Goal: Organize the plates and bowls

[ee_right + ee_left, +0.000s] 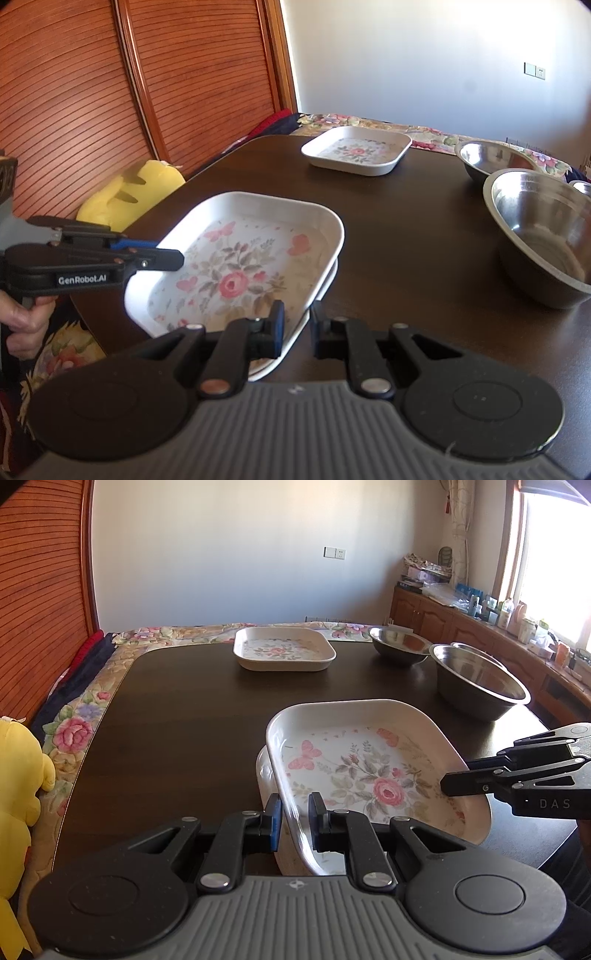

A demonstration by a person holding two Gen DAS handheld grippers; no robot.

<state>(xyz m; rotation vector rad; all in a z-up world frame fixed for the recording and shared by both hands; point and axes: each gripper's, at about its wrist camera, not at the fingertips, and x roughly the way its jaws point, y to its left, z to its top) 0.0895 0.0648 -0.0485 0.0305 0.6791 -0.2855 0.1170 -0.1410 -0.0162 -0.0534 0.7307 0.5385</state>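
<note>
A square white plate with a rose print (369, 768) (240, 266) is tilted over a second white plate (264, 775) (325, 284) that lies under it on the dark table (177, 720). My left gripper (295, 823) (162, 251) has its two fingers either side of the top plate's left rim. My right gripper (297, 332) (448, 784) has its fingers either side of the opposite rim. Both are shut on that plate. A third rose plate (283, 648) (356, 150) sits at the far side. Three steel bowls (480, 681) (543, 229) stand at the right.
A yellow plush toy (18, 775) (129, 192) lies on the floral bedding (74, 731) left of the table. A wooden slatted panel (92, 92) stands behind it. A wooden cabinet (480, 627) with clutter runs along the right wall under the window.
</note>
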